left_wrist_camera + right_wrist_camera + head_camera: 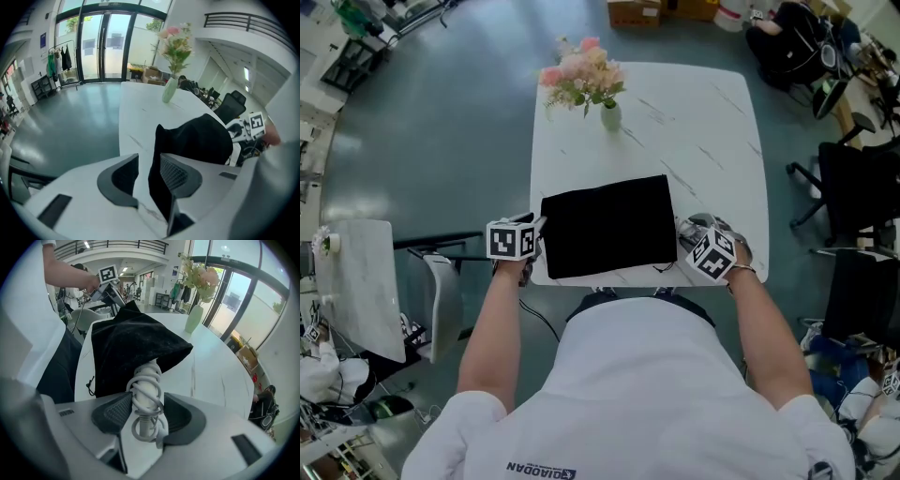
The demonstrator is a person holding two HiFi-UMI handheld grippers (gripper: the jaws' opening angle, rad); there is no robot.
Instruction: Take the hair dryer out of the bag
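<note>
A flat black bag (pixel 607 225) lies on the near half of the white table (pixel 694 122). My left gripper (pixel 532 236) sits at the bag's left edge. In the left gripper view its jaws (pixel 149 160) stand open, with a raised corner of the bag (pixel 201 140) against the right pad. My right gripper (pixel 689 236) is at the bag's right edge. There the white hair dryer handle (pixel 147 385), wound with its coiled cord, sticks out of the bag (pixel 126 343). The right gripper (pixel 146 405) is shut on that handle. The dryer's head stays hidden inside the bag.
A vase of pink flowers (pixel 591 80) stands at the table's far left. A white chair (pixel 366 281) is on the floor to the left, and black office chairs (pixel 853 187) are to the right. The bag reaches nearly to the table's front edge (pixel 609 277).
</note>
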